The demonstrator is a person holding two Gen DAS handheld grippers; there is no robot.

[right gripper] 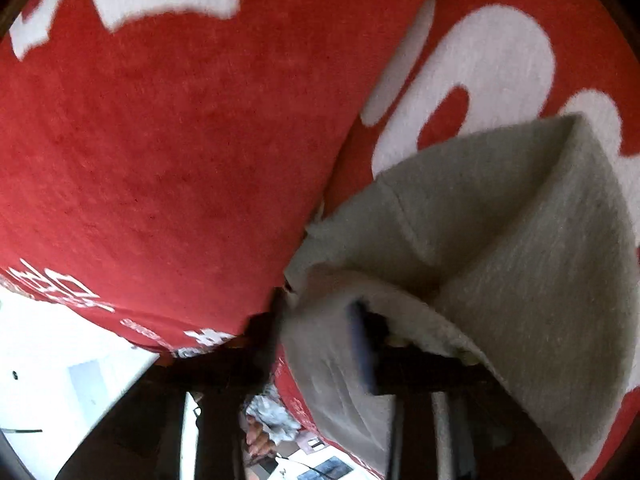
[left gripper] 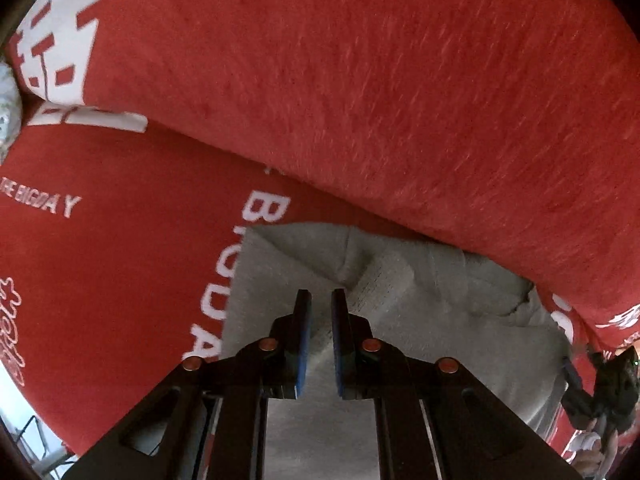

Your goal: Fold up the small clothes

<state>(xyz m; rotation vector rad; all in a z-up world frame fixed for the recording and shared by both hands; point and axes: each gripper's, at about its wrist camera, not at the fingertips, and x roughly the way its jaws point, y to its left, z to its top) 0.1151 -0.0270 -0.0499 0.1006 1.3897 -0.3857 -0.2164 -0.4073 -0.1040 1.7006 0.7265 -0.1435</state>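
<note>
Left claw (left gripper: 321, 320): fingers slightly parted, empty, poised just over the grey garment (left gripper: 400, 300).
Grey garment: lies on the red printed blanket (left gripper: 120, 260), against its raised fold.
Right claw (right gripper: 320, 332): blurred, apparently clamped on the garment's edge (right gripper: 328, 320).
Advice: carry the edge evenly across; left claw should pin the crease.

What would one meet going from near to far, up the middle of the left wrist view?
Left gripper with blue pads, then the grey garment, then the red blanket with white lettering, raised in a fold.
</note>
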